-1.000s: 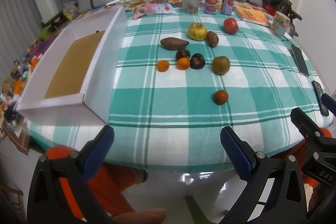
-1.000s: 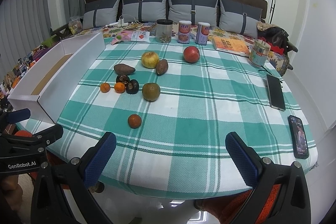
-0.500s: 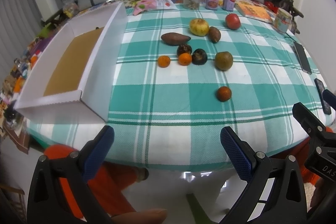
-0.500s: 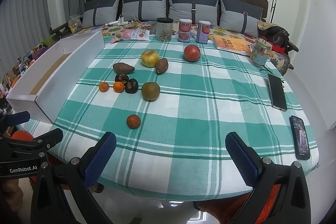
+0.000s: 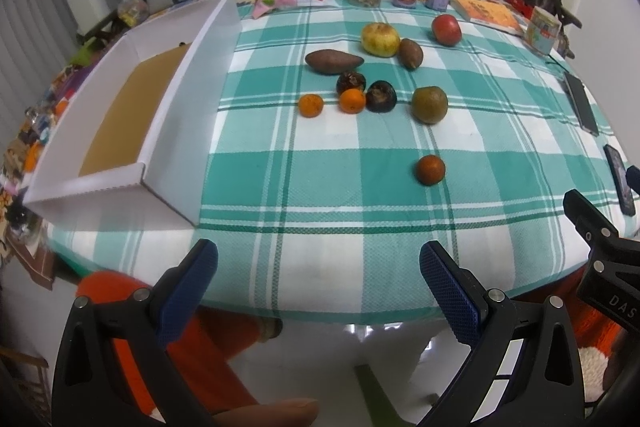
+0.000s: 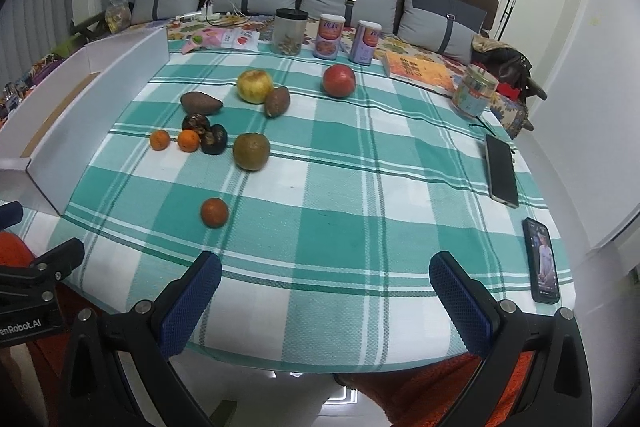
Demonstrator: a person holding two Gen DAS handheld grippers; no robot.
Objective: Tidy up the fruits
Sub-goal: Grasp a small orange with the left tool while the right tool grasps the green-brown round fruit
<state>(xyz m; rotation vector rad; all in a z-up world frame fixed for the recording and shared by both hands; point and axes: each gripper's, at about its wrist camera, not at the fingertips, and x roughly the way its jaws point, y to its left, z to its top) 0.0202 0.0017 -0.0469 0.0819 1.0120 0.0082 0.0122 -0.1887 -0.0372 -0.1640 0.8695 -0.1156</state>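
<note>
Left tongs (image 5: pixel 318 267): wide, empty, at the desk's near edge.
Right tongs (image 6: pixel 325 273): wide, empty, same edge.
Fruits: loose mid-desk; lone orange (image 5: pixel 430 169) nearest, apart from the cluster.
White box (image 5: pixel 168 115): empty, along the left edge.
Step, judged: first pick. Straddle the lone orange at its widest part, close gently, lift clear of the box wall.
</note>
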